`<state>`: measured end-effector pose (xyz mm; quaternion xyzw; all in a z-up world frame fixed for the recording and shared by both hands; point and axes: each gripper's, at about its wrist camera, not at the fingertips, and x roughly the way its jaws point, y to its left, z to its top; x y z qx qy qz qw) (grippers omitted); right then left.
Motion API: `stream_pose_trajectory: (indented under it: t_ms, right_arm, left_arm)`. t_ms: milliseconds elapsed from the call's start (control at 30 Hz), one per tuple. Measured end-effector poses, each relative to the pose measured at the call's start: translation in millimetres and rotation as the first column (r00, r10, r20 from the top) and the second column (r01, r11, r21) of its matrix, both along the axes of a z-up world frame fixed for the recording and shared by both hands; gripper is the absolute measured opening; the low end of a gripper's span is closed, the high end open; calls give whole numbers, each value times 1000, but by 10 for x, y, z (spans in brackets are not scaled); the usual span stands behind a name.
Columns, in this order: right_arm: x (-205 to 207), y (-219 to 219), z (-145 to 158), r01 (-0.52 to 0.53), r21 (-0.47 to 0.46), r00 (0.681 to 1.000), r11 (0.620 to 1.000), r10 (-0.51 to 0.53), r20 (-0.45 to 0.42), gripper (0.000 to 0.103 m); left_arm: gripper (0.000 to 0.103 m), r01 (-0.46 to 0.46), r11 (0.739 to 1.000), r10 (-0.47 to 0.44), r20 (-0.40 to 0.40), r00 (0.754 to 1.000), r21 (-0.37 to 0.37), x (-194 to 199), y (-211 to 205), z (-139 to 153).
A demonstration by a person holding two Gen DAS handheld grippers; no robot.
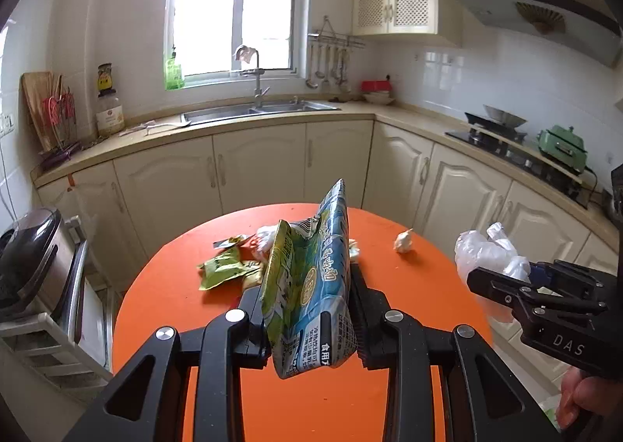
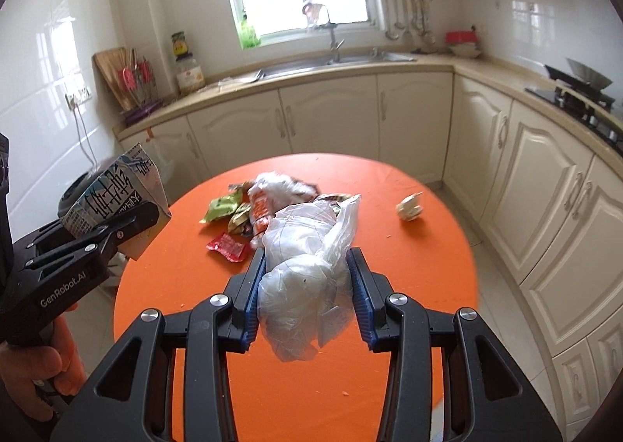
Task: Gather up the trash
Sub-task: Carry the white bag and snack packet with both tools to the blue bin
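Round orange bench strewn with wrappers, cream kitchen cabinets behind; left jaws clamped on milk carton, right jaws on plastic bag

Bright window over a steel sink, cream cabinets, white tiled walls.

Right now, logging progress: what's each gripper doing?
Left gripper: closed on the flattened milk carton.
Right gripper: closed on the clear plastic bag.
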<state>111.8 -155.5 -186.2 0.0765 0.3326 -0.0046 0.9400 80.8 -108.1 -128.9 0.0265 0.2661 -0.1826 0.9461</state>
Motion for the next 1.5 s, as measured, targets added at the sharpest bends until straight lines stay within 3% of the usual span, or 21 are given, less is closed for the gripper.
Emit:
stream_pose_trajectory:
  t_ms: [200, 367, 500, 633, 767, 967, 1100, 1233, 1333, 1500]
  right_arm:
    - [-508, -426, 315, 111, -10, 991, 994, -110, 74, 40]
    - [-1006, -864, 450, 225, -9, 969, 974, -223, 105, 40]
    - [-1372, -1210, 432, 319, -7, 943, 948, -317, 104, 40]
    - [-1787, -1615, 279, 427, 6, 902, 904, -426, 73, 40]
    - [-2229, -2097, -104, 548, 16, 836, 836, -548, -13, 40]
    - [-2904, -2791, -981, 701, 48, 707, 712, -683, -184, 40]
    - [-3244, -3162, -1610, 773, 72, 618, 630, -724, -306, 40]
    - [-3486, -3426, -2151, 818, 93, 553, 567, -734, -393, 40]
    - [-3610, -3563, -2469, 839, 106, 520, 534, -729, -444, 40]
    - [-3679, -3688, -2795, 856, 127, 492, 501, -718, -493, 41]
  left_arm:
    - [28, 112, 994, -112, 58, 992, 4, -546, -232, 115]
    - [28, 225, 974, -226, 82, 971, 12, -830, -511, 144]
    - [28, 319, 948, -319, 77, 945, 14, -915, -752, 158]
    - [28, 424, 905, -425, 36, 905, 21, -999, -1108, 15]
    - [28, 544, 839, -541, -72, 838, 23, -1123, -1552, -387]
    - [28, 701, 711, -668, -266, 695, 47, -1351, -2234, -1214]
    - [28, 764, 640, -688, -384, 615, 77, -1427, -2667, -1829]
    - [28, 815, 577, -688, -515, 512, 40, -1455, -3016, -2401]
    - [28, 838, 544, -662, -588, 465, 50, -1510, -3226, -2767]
    - [29, 847, 531, -621, -667, 412, 29, -1385, -3512, -3146]
